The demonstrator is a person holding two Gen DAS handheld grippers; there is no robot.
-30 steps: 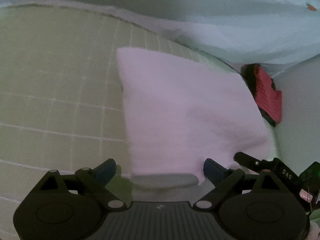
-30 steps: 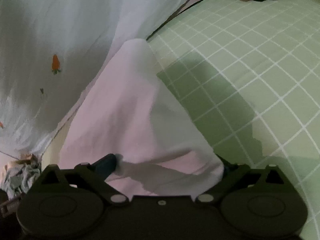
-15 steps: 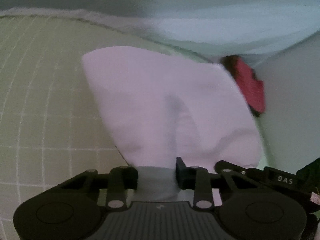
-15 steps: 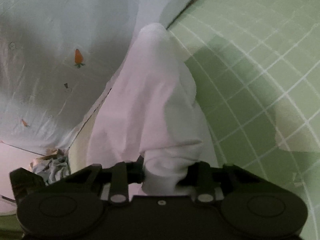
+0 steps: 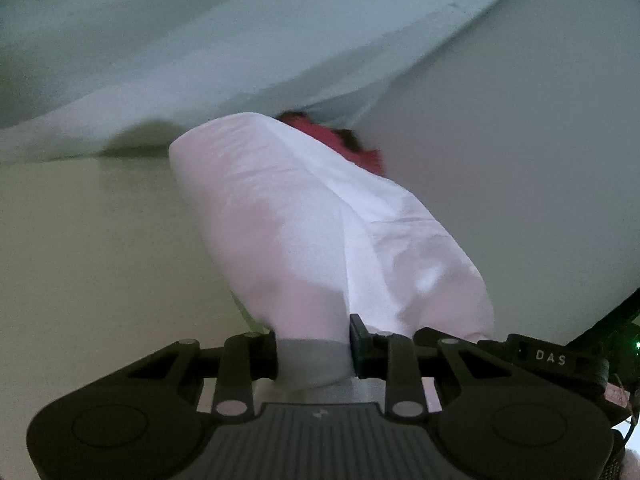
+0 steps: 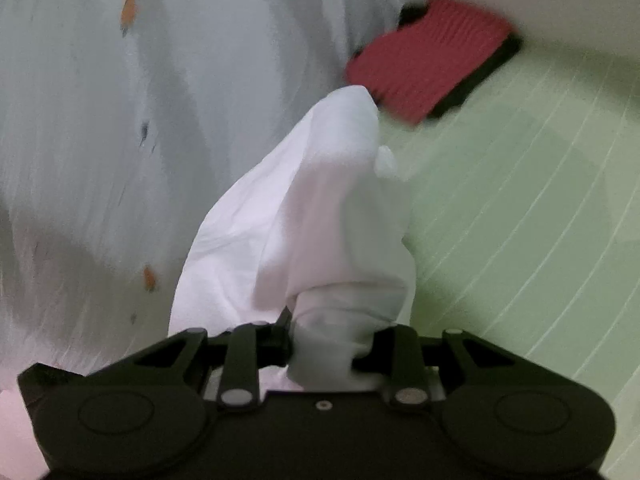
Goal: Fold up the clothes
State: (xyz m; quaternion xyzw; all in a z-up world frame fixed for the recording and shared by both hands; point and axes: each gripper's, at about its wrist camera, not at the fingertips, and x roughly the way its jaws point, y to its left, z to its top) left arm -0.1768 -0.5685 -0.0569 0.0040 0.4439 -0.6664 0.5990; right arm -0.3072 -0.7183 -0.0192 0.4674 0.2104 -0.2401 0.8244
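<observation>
The green gridded mat [image 6: 520,208] is my landmark, and everything else I place against it. Along its far side lies the pale sheet with small carrot prints [image 6: 100,120], and at the mat's far corner sits a folded red garment [image 6: 428,56], which the left view shows only as a red scrap [image 5: 320,132] behind my load.

The white garment [image 5: 320,232] is bunched and raised above the mat, its far end drooping toward the red garment. My left tongs [image 5: 313,350] have just been closing and now pinch one gathered edge of it; my right tongs [image 6: 326,346] have done the same and are clamped on a neighbouring bunch of the white garment [image 6: 304,220].

To do this step well, I judge I should keep both grips firm and level with each other and draw the two held edges apart until the cloth hangs flat. Then I should carry them over so the edges meet squarely on the mat, clear of the red garment. Uneven hands would likely leave a twisted crease.
</observation>
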